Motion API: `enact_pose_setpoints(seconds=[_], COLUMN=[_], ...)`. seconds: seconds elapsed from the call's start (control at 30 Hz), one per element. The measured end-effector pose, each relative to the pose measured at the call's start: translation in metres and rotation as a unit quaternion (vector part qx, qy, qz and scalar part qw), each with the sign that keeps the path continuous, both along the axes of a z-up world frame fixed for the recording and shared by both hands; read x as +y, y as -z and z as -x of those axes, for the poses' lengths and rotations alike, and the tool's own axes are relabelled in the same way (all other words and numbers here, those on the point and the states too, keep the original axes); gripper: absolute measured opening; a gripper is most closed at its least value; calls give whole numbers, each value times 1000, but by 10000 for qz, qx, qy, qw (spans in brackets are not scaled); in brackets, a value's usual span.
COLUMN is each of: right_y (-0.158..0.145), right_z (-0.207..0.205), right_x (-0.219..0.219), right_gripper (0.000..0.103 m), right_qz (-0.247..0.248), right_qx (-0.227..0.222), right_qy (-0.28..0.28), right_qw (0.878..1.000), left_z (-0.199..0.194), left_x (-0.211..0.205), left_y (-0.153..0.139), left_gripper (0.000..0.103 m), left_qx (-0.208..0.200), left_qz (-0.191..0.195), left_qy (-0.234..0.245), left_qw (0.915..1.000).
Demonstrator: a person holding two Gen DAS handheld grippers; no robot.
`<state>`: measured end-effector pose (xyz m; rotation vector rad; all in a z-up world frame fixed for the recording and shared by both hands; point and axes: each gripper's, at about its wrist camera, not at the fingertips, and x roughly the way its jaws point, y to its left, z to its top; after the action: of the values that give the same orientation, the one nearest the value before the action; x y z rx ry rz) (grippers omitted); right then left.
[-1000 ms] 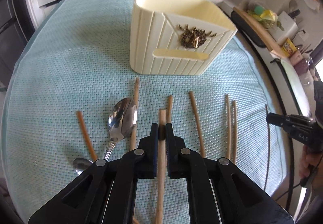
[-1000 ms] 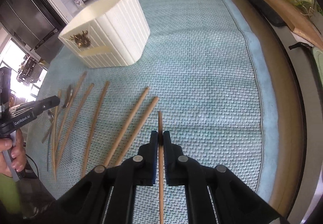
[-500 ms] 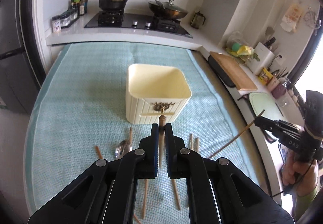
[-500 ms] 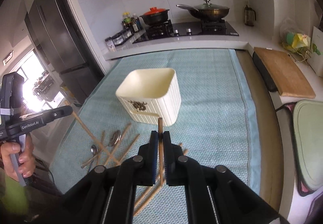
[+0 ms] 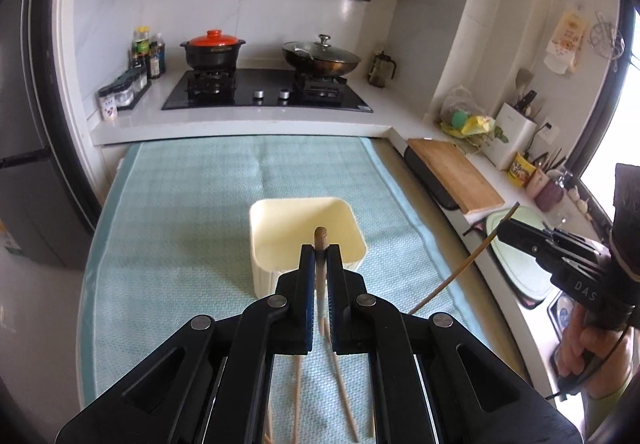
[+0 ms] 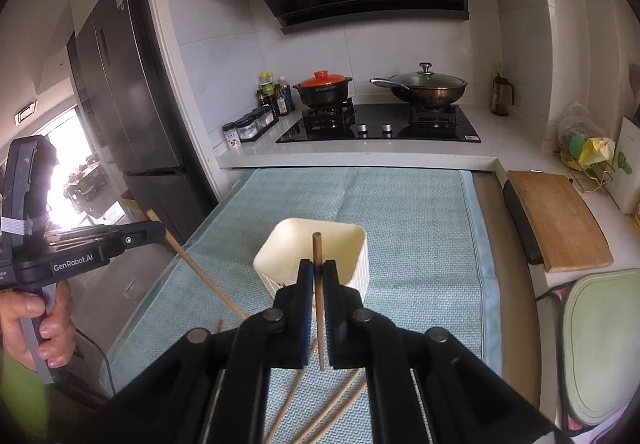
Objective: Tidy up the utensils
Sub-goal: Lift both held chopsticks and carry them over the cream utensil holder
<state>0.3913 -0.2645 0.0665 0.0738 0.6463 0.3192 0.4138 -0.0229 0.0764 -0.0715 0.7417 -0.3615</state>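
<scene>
My left gripper (image 5: 320, 250) is shut on a wooden chopstick (image 5: 320, 235) whose blunt end sticks out past the fingertips. It hangs high above the cream utensil holder (image 5: 280, 228), which stands on the teal mat (image 5: 180, 204). My right gripper (image 6: 318, 266) is shut on another chopstick (image 6: 317, 248), also well above the holder (image 6: 288, 244). In the left wrist view the right gripper (image 5: 516, 234) shows at the right with its chopstick (image 5: 460, 272) slanting down. In the right wrist view the left gripper (image 6: 154, 232) shows at the left. Loose chopsticks (image 5: 344, 396) lie on the mat below.
A wooden cutting board (image 5: 456, 172) and a pale green tray (image 6: 600, 344) lie on the counter to the right. Beyond the mat is a hob with a red-lidded pot (image 5: 214, 50) and a wok (image 5: 320, 58). A dark fridge (image 6: 120, 104) stands at the left.
Both grippers have risen from the mat, each carrying its chopstick. The holder and the loose chopsticks now look smaller and lower in both views; the spoons have dropped out of sight.
</scene>
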Motion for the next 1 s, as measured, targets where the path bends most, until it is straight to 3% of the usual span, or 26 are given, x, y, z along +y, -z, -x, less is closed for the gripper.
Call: enact_pose_setpoints(seconds=[0.3, 0.5, 0.67, 1.0], right_y=[-52, -66, -46, 41], right_z=[-30, -70, -108, -169], right_x=[20, 39, 51, 61], right_gripper=[5, 5, 5, 5], right_qz=[-89, -22, 42, 135], right_qx=[-493, -701, -530, 571], right_qy=[-98, -70, -108, -179], right_qw=[9987, 9975, 9985, 9981], left_z=[-27, -70, -107, -141], left_x=[-1, -10, -16, -25], left_y=[-47, -49, -25, 48], left_gripper=[4, 4, 4, 4], left_qx=[-438, -633, -475, 240], left_qz=[-115, -262, -256, -396], left_qy=[-130, -306, -335, -327], left_qw=[9989, 9972, 9980, 9984])
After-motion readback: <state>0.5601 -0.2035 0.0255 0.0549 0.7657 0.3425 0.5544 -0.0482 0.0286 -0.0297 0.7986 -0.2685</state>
